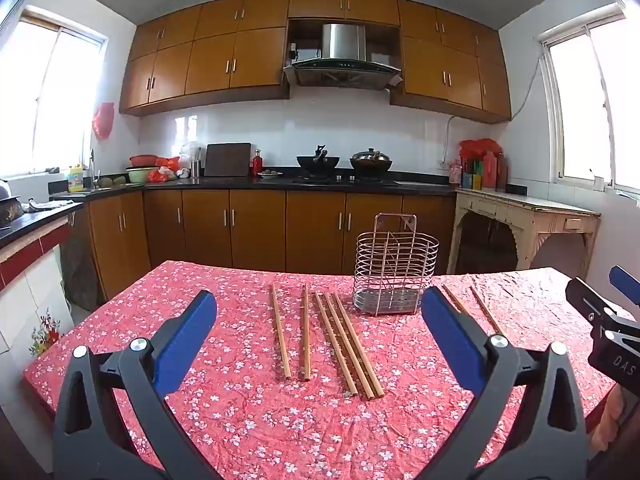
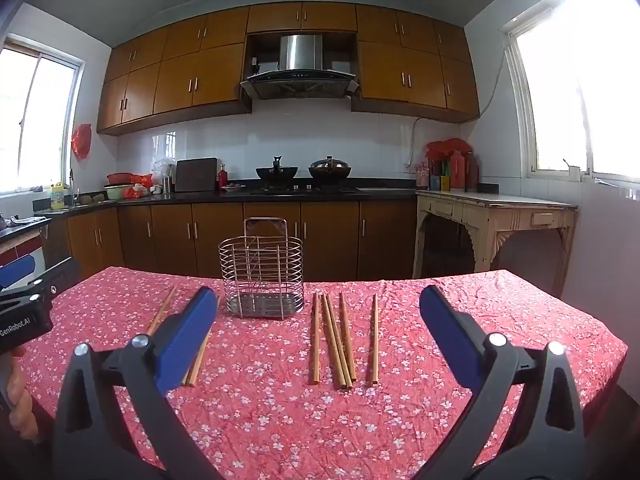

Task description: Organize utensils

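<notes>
Several wooden chopsticks [image 1: 344,344] lie on the red floral tablecloth [image 1: 240,420], left of a wire utensil basket [image 1: 394,272] that stands upright toward the far edge. More chopsticks [image 1: 486,310] lie to its right. My left gripper [image 1: 318,308] is open and empty, held above the near part of the table. In the right wrist view the basket [image 2: 261,276] stands ahead at centre, with several chopsticks [image 2: 338,340] to its right and others [image 2: 162,310] to its left. My right gripper [image 2: 318,308] is open and empty above the table.
The right gripper's body [image 1: 608,328] shows at the right edge of the left wrist view, and the left gripper's body [image 2: 24,312] at the left edge of the right wrist view. Kitchen cabinets [image 1: 280,232], a stove with woks [image 1: 344,164] and a side table [image 1: 528,216] stand beyond the table.
</notes>
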The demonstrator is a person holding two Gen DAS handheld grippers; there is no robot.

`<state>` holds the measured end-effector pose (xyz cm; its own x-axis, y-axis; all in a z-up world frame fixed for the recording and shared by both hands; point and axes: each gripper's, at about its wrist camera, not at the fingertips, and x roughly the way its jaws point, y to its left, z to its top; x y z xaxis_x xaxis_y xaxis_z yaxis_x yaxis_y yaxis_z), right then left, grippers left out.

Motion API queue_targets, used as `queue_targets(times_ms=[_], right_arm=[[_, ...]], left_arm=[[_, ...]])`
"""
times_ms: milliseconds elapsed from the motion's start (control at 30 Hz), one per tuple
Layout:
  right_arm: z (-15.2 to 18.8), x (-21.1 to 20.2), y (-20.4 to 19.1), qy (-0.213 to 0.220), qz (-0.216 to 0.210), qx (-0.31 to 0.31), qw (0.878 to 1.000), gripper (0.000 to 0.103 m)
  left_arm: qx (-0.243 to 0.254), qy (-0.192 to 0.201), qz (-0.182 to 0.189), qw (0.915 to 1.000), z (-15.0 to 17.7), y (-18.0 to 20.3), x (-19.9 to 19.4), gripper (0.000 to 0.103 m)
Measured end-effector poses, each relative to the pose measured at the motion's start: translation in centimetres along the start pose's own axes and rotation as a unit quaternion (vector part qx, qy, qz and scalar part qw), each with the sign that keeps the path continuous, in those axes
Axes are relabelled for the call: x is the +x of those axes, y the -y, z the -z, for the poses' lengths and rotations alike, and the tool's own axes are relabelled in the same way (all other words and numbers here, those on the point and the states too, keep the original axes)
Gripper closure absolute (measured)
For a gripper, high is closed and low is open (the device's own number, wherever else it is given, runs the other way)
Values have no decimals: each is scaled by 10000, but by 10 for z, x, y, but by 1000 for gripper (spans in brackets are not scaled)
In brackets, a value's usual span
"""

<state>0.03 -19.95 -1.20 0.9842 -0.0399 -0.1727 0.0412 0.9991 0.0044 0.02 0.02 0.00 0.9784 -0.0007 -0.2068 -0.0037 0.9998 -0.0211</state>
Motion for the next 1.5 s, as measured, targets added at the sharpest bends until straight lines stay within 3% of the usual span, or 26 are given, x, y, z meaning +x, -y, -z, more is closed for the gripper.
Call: queue_targets(times_ms=[1500], right_arm=[[3, 3, 4, -17, 9, 87, 10000, 4]], left_arm=[[-4, 5, 18, 10000, 3, 5, 0, 2]])
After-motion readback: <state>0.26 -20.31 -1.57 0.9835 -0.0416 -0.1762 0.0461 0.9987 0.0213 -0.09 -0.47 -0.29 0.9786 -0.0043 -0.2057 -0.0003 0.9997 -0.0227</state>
